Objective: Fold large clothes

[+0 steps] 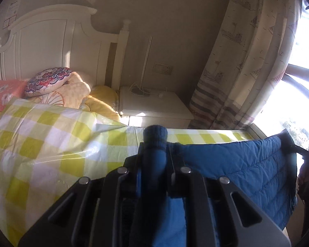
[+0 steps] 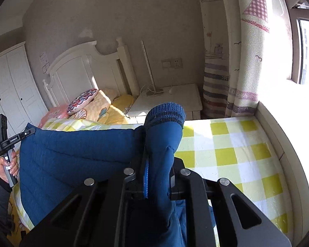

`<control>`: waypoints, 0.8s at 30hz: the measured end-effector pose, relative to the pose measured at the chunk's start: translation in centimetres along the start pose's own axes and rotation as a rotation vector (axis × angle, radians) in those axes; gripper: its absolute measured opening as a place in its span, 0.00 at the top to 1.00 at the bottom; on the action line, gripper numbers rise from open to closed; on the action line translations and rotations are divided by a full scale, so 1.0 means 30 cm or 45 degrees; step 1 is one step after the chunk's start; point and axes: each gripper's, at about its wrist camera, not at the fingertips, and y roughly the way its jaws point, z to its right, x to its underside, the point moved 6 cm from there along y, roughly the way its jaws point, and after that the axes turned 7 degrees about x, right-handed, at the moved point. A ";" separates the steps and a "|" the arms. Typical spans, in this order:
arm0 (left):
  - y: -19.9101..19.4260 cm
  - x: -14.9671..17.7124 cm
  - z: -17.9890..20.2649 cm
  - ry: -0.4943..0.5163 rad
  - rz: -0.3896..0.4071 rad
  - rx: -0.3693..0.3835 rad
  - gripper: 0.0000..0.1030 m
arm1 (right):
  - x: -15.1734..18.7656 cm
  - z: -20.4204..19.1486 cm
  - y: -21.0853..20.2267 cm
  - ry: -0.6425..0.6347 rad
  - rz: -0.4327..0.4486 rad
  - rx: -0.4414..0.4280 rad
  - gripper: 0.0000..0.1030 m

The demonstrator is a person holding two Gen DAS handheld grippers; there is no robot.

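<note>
A blue quilted jacket [image 1: 247, 170] hangs stretched between my two grippers, above the bed's yellow-and-white checked sheet [image 1: 41, 135]. My left gripper [image 1: 155, 150] is shut on one sleeve, whose knit cuff [image 1: 155, 132] sticks out past the fingertips. My right gripper [image 2: 157, 144] is shut on the other sleeve, with its ribbed cuff [image 2: 166, 113] above the jaws. The jacket body [image 2: 72, 164] sags between them. The left gripper also shows at the left edge of the right wrist view [image 2: 28, 132], pinching the jacket. The right gripper shows at the right edge of the left wrist view [image 1: 286, 142].
A white headboard [image 1: 47, 41] with several pillows [image 1: 49, 80] and a yellow quilt stands at the far end. A white nightstand [image 1: 154, 105] sits beside the bed. A patterned curtain [image 1: 247, 51] and bright window are on the right. A white wardrobe [image 2: 8, 90] is on the left.
</note>
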 end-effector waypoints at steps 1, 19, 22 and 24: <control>0.088 0.022 -0.027 -0.042 -0.072 -0.035 0.84 | 0.036 0.018 0.098 0.051 -0.099 0.038 0.87; 0.071 0.106 0.036 0.066 0.123 -0.397 0.03 | 0.087 -0.105 0.041 0.085 0.038 0.028 0.23; 0.168 0.089 0.200 0.206 -0.061 -0.380 0.03 | 0.072 -0.359 0.071 -0.210 0.014 0.026 0.20; 0.270 0.123 0.276 0.302 -0.182 -0.379 0.03 | 0.108 -0.490 0.146 -0.398 -0.051 0.069 0.20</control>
